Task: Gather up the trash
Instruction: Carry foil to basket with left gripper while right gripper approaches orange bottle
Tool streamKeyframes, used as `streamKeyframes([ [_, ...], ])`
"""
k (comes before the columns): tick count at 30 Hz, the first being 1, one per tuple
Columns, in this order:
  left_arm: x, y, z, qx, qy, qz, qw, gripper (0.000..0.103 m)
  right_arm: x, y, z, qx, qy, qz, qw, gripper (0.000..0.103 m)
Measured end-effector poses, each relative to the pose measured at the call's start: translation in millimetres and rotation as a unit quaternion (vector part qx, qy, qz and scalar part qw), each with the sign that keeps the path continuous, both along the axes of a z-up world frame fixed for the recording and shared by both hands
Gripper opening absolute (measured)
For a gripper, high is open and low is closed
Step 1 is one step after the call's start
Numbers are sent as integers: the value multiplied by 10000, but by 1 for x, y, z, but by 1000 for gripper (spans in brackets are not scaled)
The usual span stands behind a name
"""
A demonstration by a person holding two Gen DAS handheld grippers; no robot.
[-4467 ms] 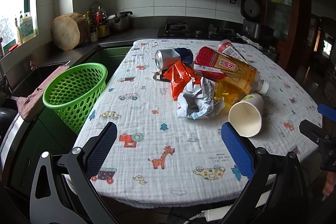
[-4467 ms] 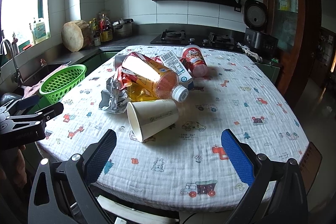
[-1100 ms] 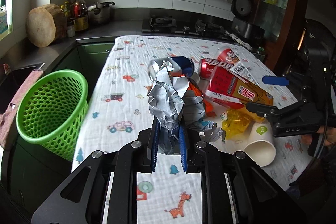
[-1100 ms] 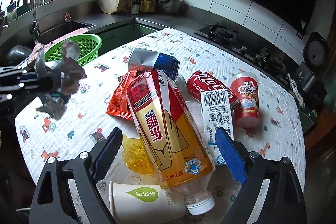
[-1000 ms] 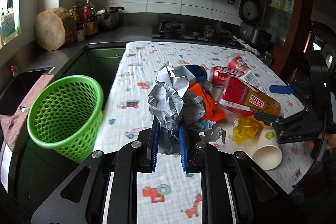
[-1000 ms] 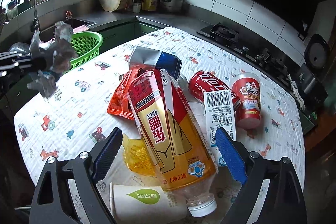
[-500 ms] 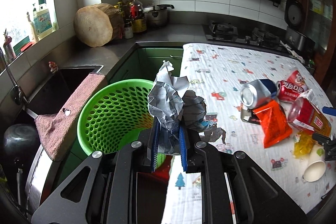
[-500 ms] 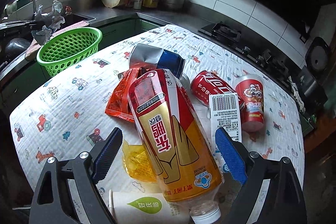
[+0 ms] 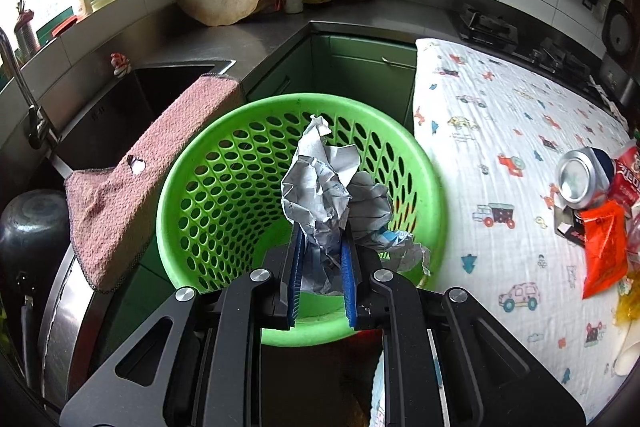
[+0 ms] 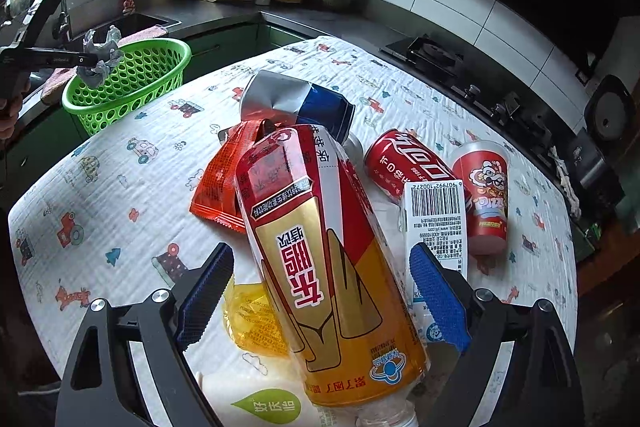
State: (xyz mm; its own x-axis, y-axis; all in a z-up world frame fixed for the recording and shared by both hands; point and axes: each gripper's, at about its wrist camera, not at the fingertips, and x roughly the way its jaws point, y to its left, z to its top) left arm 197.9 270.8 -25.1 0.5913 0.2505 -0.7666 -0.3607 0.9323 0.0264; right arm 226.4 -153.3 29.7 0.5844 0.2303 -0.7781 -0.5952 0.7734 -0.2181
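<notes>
left gripper (image 9: 322, 267) jaws clenched on the foil wad (image 9: 328, 187), basket (image 9: 224, 163) right beyond them. right gripper (image 10: 320, 297) jaws spread wide, bottle (image 10: 332, 267) between, probably not touching.

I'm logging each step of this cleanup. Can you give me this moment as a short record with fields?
left gripper: shut on crumpled wrapper, over the green basket
right gripper: open, astride the big bottle, pads not pressing
still on table: bottle, blue can, red can, orange packet, paper cup
</notes>
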Motion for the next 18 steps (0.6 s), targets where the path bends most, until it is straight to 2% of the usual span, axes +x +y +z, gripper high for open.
streamKeyframes([
  [8, 13, 17, -28, -88, 302, 130, 9994, 16, 9, 13, -3, -304, -65, 116, 9994, 82],
  [12, 16, 26, -37, -184, 373, 224, 9989, 16, 12, 15, -6, -439, -63, 157, 9989, 80],
  [14, 18, 29, -41, -198, 412, 248, 9986, 17, 13, 16, -9, -486, -10, 181, 9987, 74],
  [18, 22, 34, -46, -230, 462, 267, 9983, 17, 15, 16, -9, -477, -29, 152, 9987, 73],
])
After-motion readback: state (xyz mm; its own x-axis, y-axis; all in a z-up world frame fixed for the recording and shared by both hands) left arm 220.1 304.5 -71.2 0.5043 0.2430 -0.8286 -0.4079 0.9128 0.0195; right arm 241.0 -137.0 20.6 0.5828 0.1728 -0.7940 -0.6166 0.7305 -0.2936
